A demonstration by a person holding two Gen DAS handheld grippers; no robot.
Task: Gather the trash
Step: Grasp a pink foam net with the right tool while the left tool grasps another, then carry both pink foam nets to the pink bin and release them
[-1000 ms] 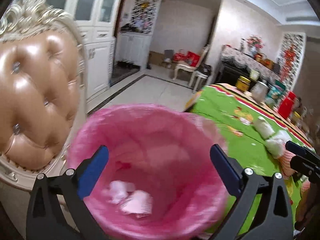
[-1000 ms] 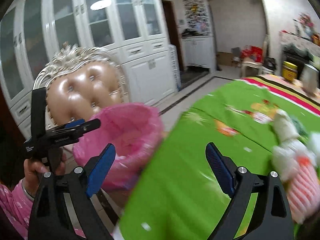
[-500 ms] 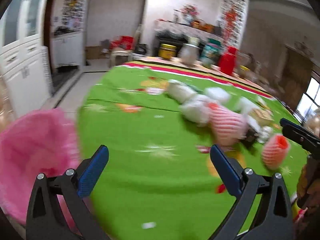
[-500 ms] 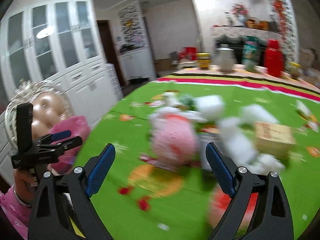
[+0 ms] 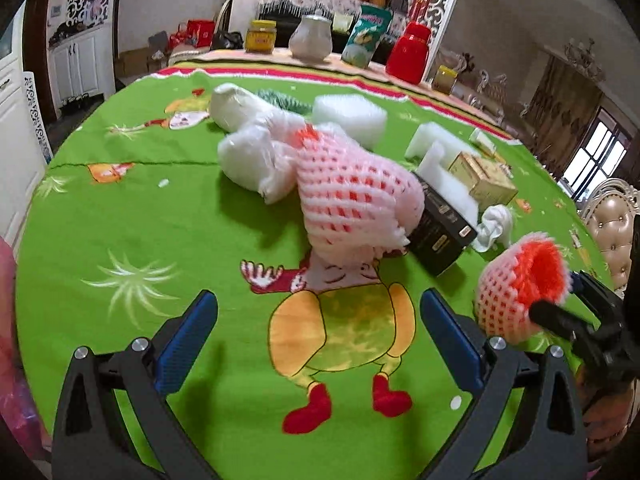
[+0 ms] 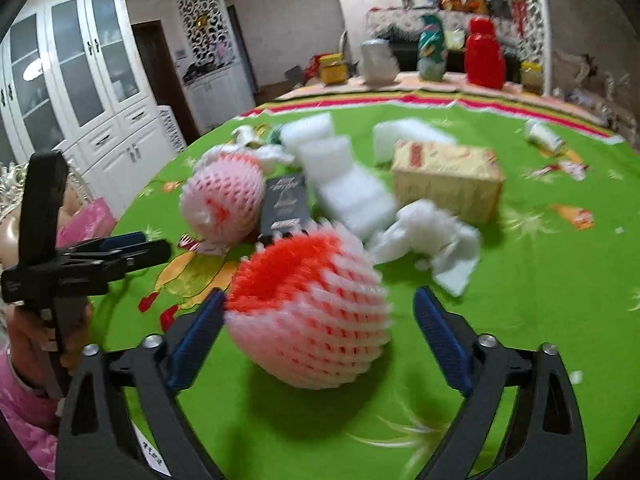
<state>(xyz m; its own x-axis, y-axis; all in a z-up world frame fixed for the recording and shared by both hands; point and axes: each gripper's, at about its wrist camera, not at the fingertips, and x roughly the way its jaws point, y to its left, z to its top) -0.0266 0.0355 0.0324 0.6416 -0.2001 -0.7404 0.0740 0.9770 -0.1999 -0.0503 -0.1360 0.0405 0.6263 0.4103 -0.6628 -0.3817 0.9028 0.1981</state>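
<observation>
Trash lies on the green tablecloth [image 5: 160,216]. A pink foam fruit net with a red inside [image 6: 312,312] sits between the open jaws of my right gripper [image 6: 316,332]; it also shows in the left wrist view [image 5: 520,288]. A second, bigger pink foam net [image 5: 352,200] lies further in, beside a black box [image 5: 440,232], white plastic bags [image 5: 256,160] and white foam blocks [image 5: 348,114]. My left gripper [image 5: 318,338] is open and empty above the cartoon print, short of the big net. The pink bin bag [image 6: 86,222] is at the table's left edge.
A tan cardboard box [image 6: 448,176] and crumpled white tissue [image 6: 432,236] lie right of the black box. Jars, a white pot and a red container [image 5: 408,52] stand along the table's far side. White cabinets [image 6: 100,96] stand to the left, a padded chair [image 5: 612,224] at right.
Both grippers swung from the pink bin to the right over the table. The right gripper has closed in around the small foam net. Both stay open.
</observation>
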